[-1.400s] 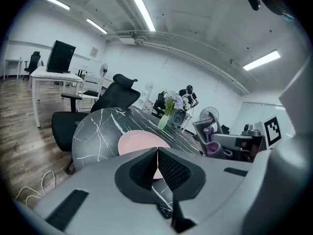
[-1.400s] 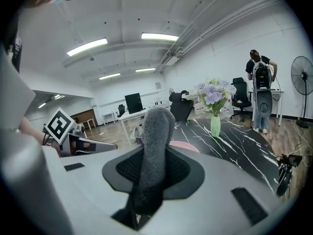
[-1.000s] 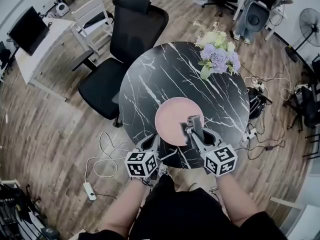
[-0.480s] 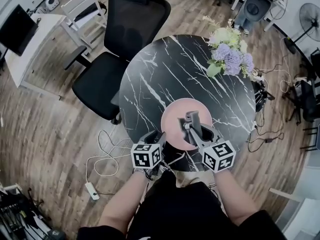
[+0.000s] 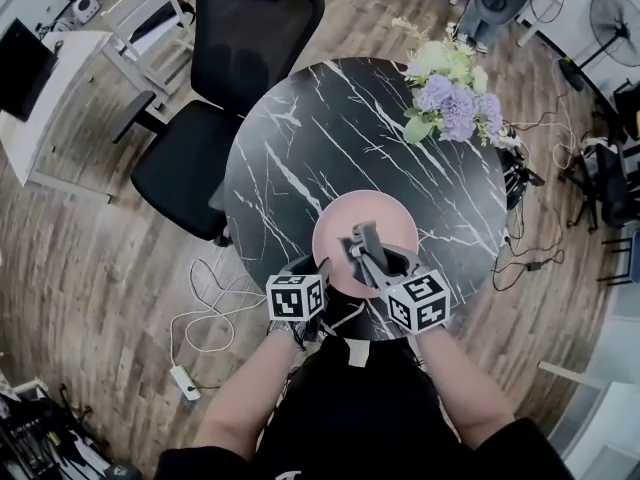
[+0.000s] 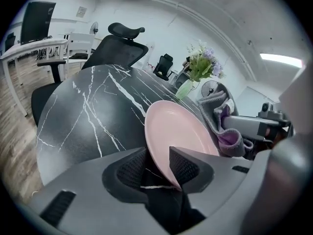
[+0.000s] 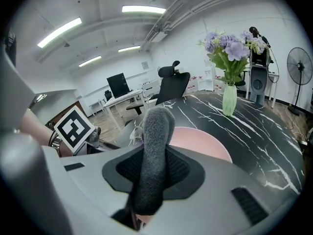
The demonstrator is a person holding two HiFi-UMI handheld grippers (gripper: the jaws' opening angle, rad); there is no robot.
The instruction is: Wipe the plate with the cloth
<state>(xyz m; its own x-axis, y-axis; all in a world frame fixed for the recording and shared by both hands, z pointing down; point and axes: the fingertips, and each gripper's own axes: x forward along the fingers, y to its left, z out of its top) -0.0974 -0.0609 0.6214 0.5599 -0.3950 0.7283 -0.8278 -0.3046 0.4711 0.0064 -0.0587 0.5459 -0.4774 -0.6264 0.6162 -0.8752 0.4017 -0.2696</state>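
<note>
Now the pink plate [image 5: 338, 226] rests on the round black marble table [image 5: 330, 138], close to the edge nearest the person, with a vase of flowers [image 5: 445, 98] well apart on the far right side and a black office chair [image 5: 225, 68] beyond the table's far left. The left gripper [image 6: 156, 168] reaches the plate from the near left, and in its own view the jaws stand apart, having just been opening. The plate's near rim runs between them: it lies against or just beside the right-hand pad, while a clear gap separates it from the left-hand pad [image 6: 132, 169], so nothing is pinched. The right gripper [image 7: 151, 166] is clamped on the grey cloth [image 7: 155, 131]. A thick roll of it is squeezed between the pads and stands up beyond the fingertips. From the head view this gripper sits over the plate's near right part, the cloth above the pink surface; whether the fabric touches the plate cannot be told. The left gripper view shows the same cloth bunched just beside the plate's far rim, its inner folds purple.
</note>
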